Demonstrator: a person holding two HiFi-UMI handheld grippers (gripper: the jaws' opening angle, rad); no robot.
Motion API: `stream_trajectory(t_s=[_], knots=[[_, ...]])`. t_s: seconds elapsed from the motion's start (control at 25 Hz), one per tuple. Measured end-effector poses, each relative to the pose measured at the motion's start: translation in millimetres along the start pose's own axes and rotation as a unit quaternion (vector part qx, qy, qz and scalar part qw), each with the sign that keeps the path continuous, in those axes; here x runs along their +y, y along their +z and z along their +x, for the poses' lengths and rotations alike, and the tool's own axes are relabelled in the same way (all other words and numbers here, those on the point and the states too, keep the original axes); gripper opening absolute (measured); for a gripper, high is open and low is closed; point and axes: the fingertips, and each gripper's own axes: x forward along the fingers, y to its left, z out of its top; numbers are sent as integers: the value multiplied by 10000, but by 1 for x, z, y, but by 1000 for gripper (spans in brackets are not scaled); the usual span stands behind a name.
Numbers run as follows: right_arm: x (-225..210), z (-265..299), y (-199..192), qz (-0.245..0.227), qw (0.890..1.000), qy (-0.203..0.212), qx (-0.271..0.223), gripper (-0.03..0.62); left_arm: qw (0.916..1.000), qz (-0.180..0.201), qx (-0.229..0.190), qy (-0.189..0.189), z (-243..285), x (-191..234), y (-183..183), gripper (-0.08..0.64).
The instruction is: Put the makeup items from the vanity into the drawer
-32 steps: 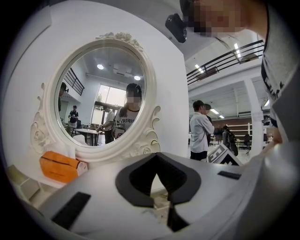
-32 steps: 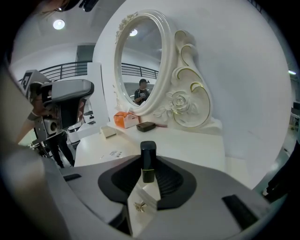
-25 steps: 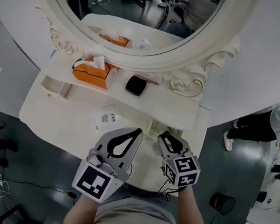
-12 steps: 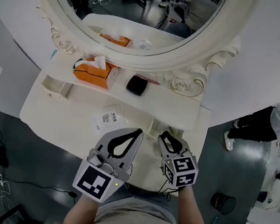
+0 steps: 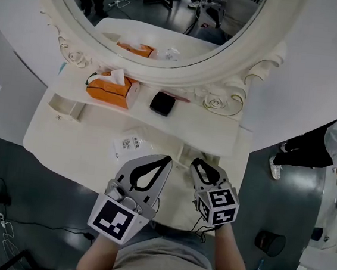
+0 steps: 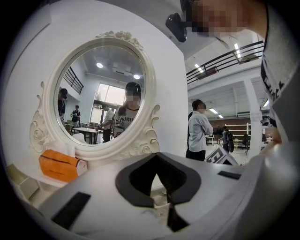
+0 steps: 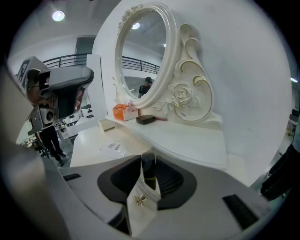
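A black compact [image 5: 163, 103] and a thin pink pencil [image 5: 179, 96] lie on the vanity's upper shelf [image 5: 216, 139], below the oval mirror. My right gripper [image 5: 199, 163] hovers over the front right of the tabletop. Its jaws are opening above a white drawer front with a gold knob [image 7: 139, 200]. A dark tube [image 7: 147, 169] shows in the gap between them, and the pads do not seem to press on it. My left gripper [image 5: 166, 159] hangs beside it, shut with nothing in it. In the left gripper view its jaw tips [image 6: 157, 157] meet.
An orange tissue box [image 5: 108, 89] stands on the shelf's left part. A small white tray [image 5: 67, 106] sits at the far left. A printed packet [image 5: 130, 146] lies on the tabletop ahead of the left gripper. A person's dark-clad legs [image 5: 301, 154] stand to the right.
Both grippers keep their places over the table's front. Only the head view has drifted slightly.
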Motion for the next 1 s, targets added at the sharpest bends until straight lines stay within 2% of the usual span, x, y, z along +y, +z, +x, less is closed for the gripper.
stream_trajectory(t_s=[0.44, 0.56, 0.68, 1.0], knots=[[-1, -8, 13, 204, 9994, -148, -257, 128, 9998, 36, -3, -203, 2, 2, 4, 8], [2, -13, 24, 257, 9984, -206, -463, 85, 9994, 69, -10, -324, 3, 2, 6, 8], [7, -19, 34, 406, 9966, -234, -674, 8, 9989, 100, -13, -461, 4, 1, 9, 8], [28, -41, 67, 716, 9875, -221, -1388, 11, 9957, 204, -18, -907, 2, 0, 15, 8]])
